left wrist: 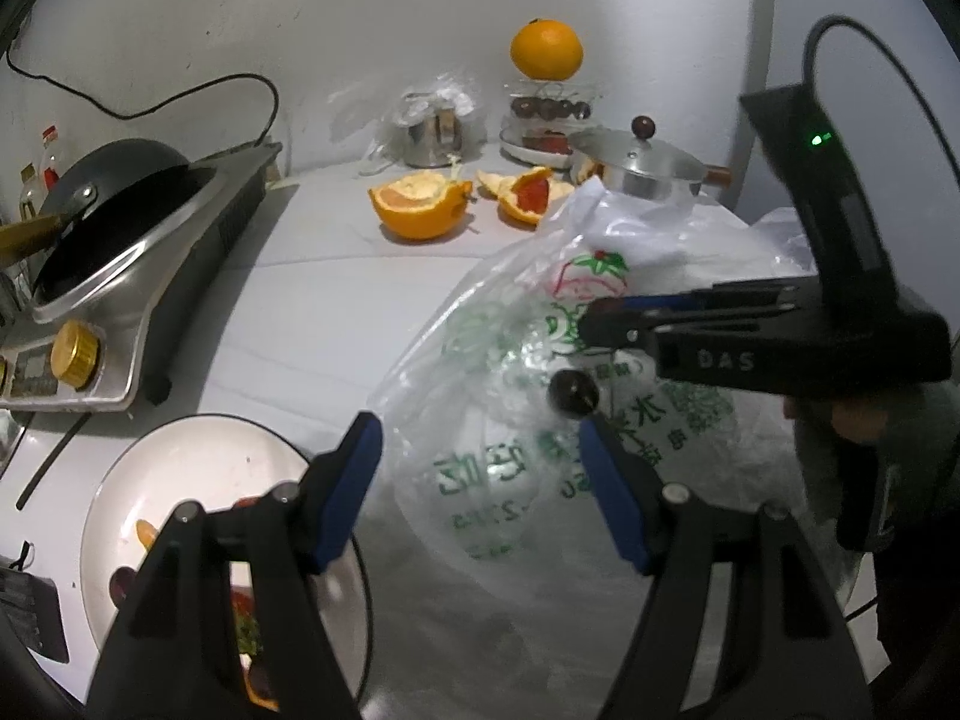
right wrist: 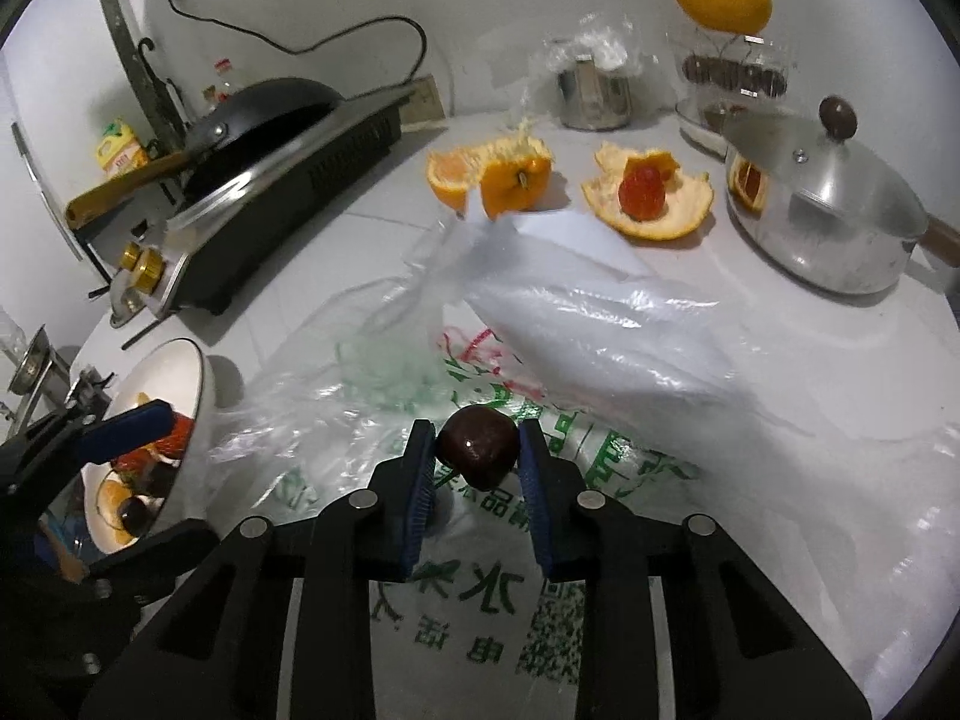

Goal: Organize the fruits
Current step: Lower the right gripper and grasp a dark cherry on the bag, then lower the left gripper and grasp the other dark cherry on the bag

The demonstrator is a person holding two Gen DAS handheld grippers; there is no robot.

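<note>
Left wrist view: "DAS" on right gripper (left wrist: 591, 324), green-printed plastic bag (left wrist: 510, 468).

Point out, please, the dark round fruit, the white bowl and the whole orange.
dark round fruit (right wrist: 478, 447), right wrist view, its glossy front.
white bowl (left wrist: 198, 450), left wrist view, bare inner wall.
whole orange (left wrist: 546, 50), left wrist view, its middle.

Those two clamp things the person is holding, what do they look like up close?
Each is a black plastic tool with two angular fingers tipped in blue ribbed pads and fastened by silver round pivots. The right gripper shows white letters "DAS" on its side, an upright black block with a small green light, and a black cable looping from the top. The left gripper has the same build.
</note>
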